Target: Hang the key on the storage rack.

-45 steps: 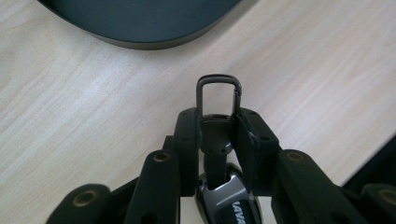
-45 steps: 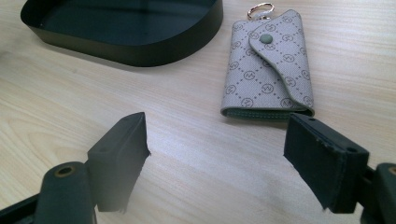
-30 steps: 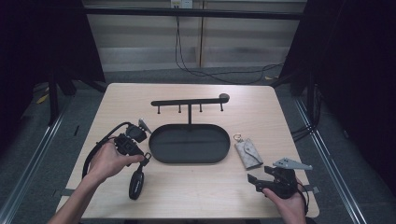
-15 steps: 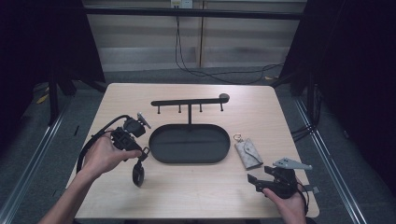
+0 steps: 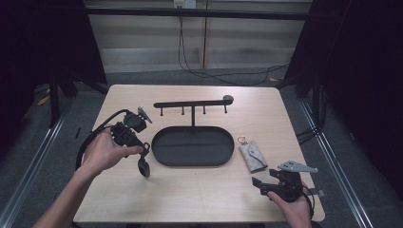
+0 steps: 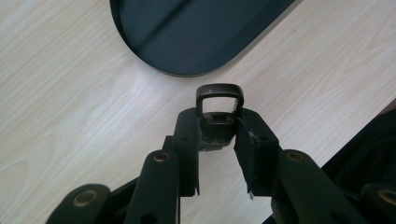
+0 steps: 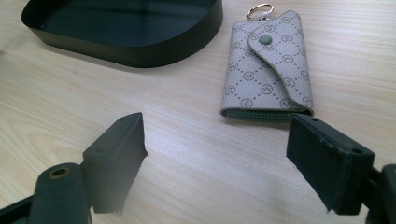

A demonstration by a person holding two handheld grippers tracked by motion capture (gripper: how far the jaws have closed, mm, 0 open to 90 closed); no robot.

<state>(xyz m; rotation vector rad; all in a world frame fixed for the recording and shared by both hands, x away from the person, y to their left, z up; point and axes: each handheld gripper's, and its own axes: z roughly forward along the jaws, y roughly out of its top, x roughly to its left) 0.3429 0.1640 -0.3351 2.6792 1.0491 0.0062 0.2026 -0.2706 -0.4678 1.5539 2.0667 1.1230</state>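
Observation:
My left gripper (image 5: 141, 153) (image 6: 217, 135) is shut on a black key fob (image 5: 144, 167) whose square metal loop (image 6: 219, 91) sticks out past the jaws. It hangs a little above the table, left of the black oval tray (image 5: 192, 164). My right gripper (image 5: 266, 178) (image 7: 215, 140) is near the front right edge. Its jaws have just been opening and stand wide with nothing between them. A beige patterned key pouch (image 5: 253, 156) (image 7: 268, 70) with a snap flap and a gold ring lies flat just beyond them, apart from the pads.
A black bar stand with several hooks (image 5: 192, 103) rises behind the tray (image 6: 187, 28) (image 7: 140, 51). The left gripper's cable (image 5: 90, 140) loops over the table's left side. Bare wood lies in front of the tray.
The left hand has risen and shifted toward the tray, lifting the dangling black key fob off the table. The right hand has stayed in place.

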